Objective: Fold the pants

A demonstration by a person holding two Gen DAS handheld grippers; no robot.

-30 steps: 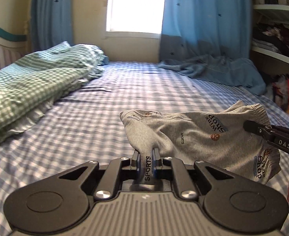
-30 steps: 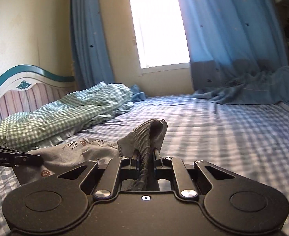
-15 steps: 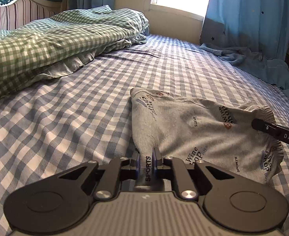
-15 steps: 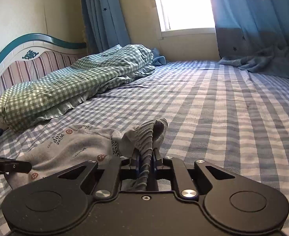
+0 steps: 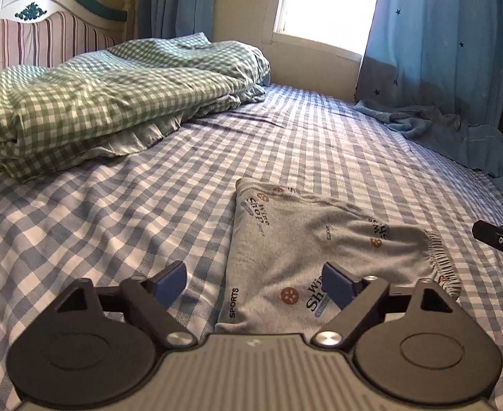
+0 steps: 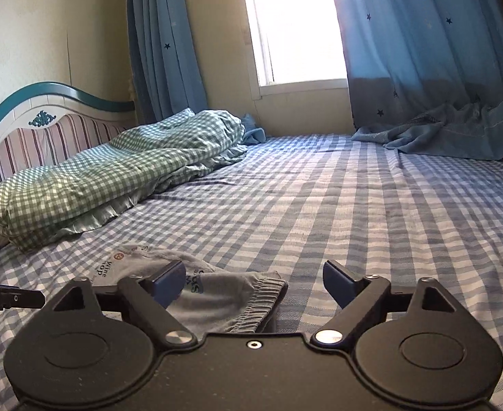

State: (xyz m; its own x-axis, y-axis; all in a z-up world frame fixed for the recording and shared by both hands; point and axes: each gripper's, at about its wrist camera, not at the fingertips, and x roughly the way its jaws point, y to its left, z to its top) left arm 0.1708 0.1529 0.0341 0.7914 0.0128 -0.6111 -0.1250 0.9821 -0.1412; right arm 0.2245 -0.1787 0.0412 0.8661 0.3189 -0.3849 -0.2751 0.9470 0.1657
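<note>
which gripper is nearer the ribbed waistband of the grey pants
Right. The right gripper sits directly over the ribbed waistband; the left gripper is at the opposite end, by the SPORTS print.

The bed (image 5: 121, 205) is covered w/ a blue checked sheet. Gray pants (image 5: 306, 253) are laid flat on it. A green checked blanket (image 5: 97, 102) is bunched up near the headboard (image 6: 46, 126).
</note>
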